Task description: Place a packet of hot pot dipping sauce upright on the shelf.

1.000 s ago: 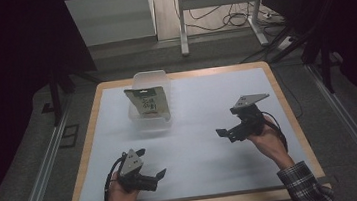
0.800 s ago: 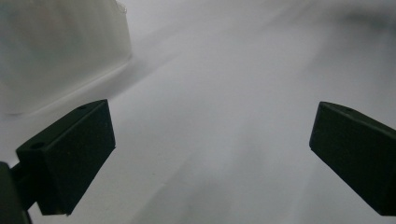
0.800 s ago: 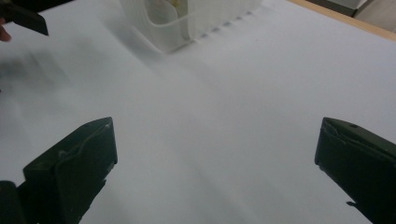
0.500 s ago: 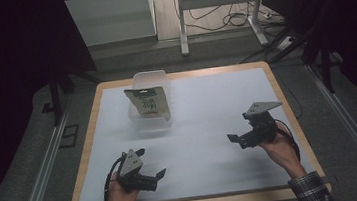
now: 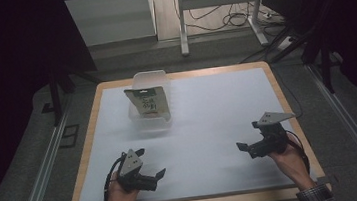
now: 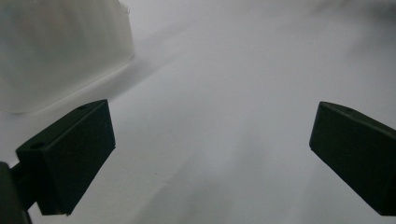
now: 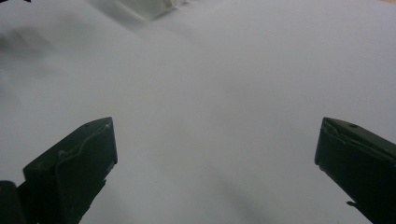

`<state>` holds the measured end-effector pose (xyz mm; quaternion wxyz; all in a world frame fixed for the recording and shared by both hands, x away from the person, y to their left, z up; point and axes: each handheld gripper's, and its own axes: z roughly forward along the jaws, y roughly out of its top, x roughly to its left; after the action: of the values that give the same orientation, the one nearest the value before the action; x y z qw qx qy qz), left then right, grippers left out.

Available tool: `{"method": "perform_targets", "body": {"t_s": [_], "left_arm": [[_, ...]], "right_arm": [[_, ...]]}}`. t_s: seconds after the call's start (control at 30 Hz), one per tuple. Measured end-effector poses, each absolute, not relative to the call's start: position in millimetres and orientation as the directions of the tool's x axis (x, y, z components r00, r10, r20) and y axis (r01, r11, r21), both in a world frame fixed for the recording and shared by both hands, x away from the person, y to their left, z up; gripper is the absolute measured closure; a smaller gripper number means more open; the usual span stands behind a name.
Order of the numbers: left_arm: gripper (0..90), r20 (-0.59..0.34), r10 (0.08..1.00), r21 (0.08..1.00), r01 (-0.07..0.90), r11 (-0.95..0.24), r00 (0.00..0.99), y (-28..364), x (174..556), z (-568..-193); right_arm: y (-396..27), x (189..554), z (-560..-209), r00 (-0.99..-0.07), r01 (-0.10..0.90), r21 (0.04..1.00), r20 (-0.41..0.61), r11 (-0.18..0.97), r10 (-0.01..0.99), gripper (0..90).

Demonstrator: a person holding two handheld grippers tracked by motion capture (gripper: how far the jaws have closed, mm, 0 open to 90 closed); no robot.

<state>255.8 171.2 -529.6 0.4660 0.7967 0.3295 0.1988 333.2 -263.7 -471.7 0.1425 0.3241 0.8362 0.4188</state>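
A clear plastic container (image 5: 137, 82) stands at the back left of the white table sheet (image 5: 208, 112), with a green and white packet (image 5: 148, 103) leaning upright in it. My left gripper (image 5: 152, 162) rests low near the front left edge, open, with nothing between its jaws. In the left gripper view it (image 6: 210, 144) points over bare sheet, and the container (image 6: 60, 51) is blurred at the upper left. My right gripper (image 5: 247, 134) hovers at the front right, also open with nothing held. The right gripper view has it (image 7: 217, 163) over bare sheet, the container's corner (image 7: 149, 5) at the top.
The sheet lies on a wooden-edged table (image 5: 291, 114). Metal rails (image 5: 43, 170) run along both sides on the floor. A desk frame (image 5: 217, 6) and cables (image 5: 238, 19) stand beyond the far edge. Bare sheet lies between the two grippers.
My right gripper has drawn back toward the front edge and slightly to the right, staying open. The left gripper, container and packet have not moved.
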Motion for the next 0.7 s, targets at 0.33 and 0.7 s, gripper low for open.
{"method": "perform_targets", "body": {"t_s": [0.33,0.7], "left_arm": [[0.0,0.016,0.709,0.871,0.338,-0.356,0.705,170.5,255.5,-529.8],[0.0,0.022,0.712,0.868,0.340,-0.362,0.702,170.0,255.8,-530.2]], "right_arm": [[-280.3,322.2,-482.5,-0.731,0.463,0.776,0.061,0.428,0.680,0.0],[-295.7,319.7,-495.9,-0.696,0.527,0.737,0.087,0.424,0.713,0.0]]}}
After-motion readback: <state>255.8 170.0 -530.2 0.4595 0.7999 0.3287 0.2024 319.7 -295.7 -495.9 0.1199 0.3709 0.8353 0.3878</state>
